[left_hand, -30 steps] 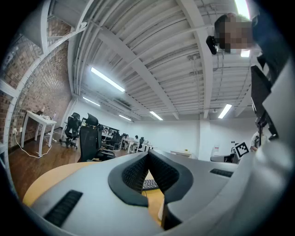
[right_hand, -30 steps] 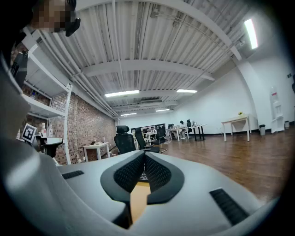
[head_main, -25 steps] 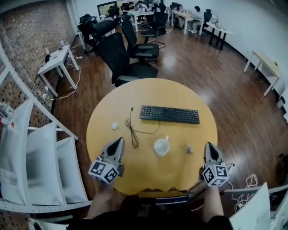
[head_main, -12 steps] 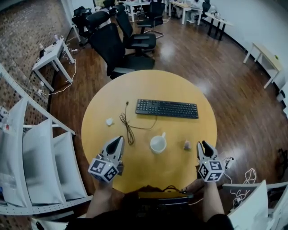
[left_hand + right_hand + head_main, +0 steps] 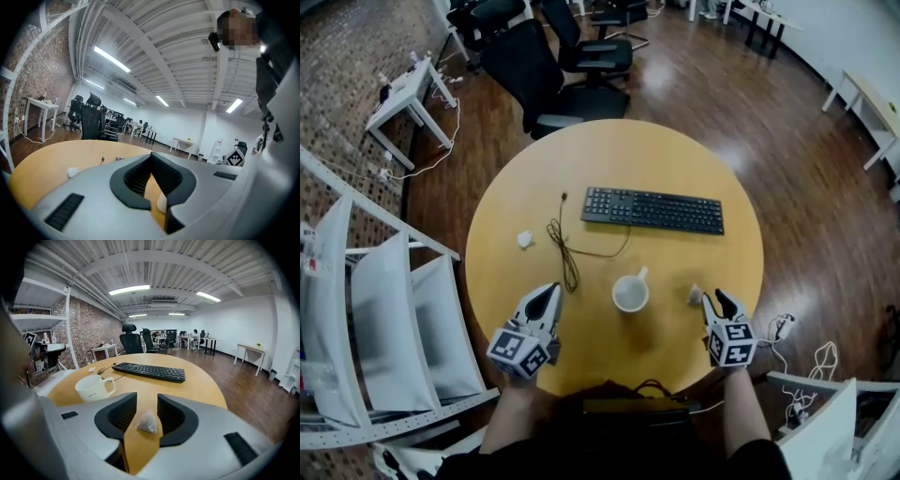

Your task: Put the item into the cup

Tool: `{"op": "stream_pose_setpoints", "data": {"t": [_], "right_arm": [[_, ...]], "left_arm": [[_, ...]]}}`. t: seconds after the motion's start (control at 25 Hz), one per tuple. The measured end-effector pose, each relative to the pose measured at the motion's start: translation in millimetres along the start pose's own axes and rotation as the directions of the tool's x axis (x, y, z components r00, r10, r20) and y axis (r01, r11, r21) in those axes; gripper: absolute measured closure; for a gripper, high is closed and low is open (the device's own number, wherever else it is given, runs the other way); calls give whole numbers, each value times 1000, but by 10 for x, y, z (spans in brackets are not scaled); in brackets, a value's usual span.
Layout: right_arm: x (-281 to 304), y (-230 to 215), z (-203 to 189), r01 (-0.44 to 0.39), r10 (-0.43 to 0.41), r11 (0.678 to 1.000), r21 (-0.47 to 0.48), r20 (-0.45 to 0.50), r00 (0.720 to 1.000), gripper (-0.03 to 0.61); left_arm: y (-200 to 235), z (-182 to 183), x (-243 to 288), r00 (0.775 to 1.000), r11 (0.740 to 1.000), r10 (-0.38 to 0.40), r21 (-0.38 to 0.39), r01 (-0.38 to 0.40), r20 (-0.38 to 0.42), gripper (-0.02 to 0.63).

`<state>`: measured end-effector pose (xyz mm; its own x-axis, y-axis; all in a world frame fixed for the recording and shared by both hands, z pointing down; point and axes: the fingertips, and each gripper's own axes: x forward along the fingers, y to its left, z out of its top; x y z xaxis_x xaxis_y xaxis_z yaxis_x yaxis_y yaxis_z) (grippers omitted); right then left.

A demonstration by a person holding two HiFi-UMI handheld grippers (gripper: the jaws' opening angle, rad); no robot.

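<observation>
A white cup (image 5: 630, 293) with its handle toward the keyboard stands upright on the round wooden table (image 5: 581, 159). The item, a small grey tea bag (image 5: 694, 295), lies on the table right of the cup. My right gripper (image 5: 713, 298) is low over the front right of the table; its jaws have just been opening. In the right gripper view the tea bag (image 5: 147, 423) lies between the open jaws of the right gripper (image 5: 146, 397), untouched, with the cup (image 5: 93, 387) to the left. My left gripper (image 5: 551, 290) is shut and empty, left of the cup; the left gripper (image 5: 151, 155) shows its tips meeting.
A black keyboard (image 5: 652, 211) lies behind the cup, and a dark cable (image 5: 567, 255) coils to its left. A small white scrap (image 5: 525, 240) sits at the table's left. Black office chairs (image 5: 553, 66) stand beyond the table; white shelving (image 5: 384, 319) stands at the left.
Both grippers have come down toward the table. The right gripper's jaws have opened and now straddle the tea bag. The left gripper stays shut.
</observation>
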<state>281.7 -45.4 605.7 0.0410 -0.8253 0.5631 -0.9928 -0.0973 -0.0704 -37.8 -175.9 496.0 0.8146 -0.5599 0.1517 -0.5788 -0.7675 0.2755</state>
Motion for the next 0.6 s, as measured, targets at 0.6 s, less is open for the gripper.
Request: {"op": "stream_pose_setpoints", "data": {"t": [0.6], "right_arm": [[535,-36,-434,-44,40,999,-23,-152,988,436]], "left_arm": [[88,-417,94,992,997,49,-52,-55,-117,621]]}}
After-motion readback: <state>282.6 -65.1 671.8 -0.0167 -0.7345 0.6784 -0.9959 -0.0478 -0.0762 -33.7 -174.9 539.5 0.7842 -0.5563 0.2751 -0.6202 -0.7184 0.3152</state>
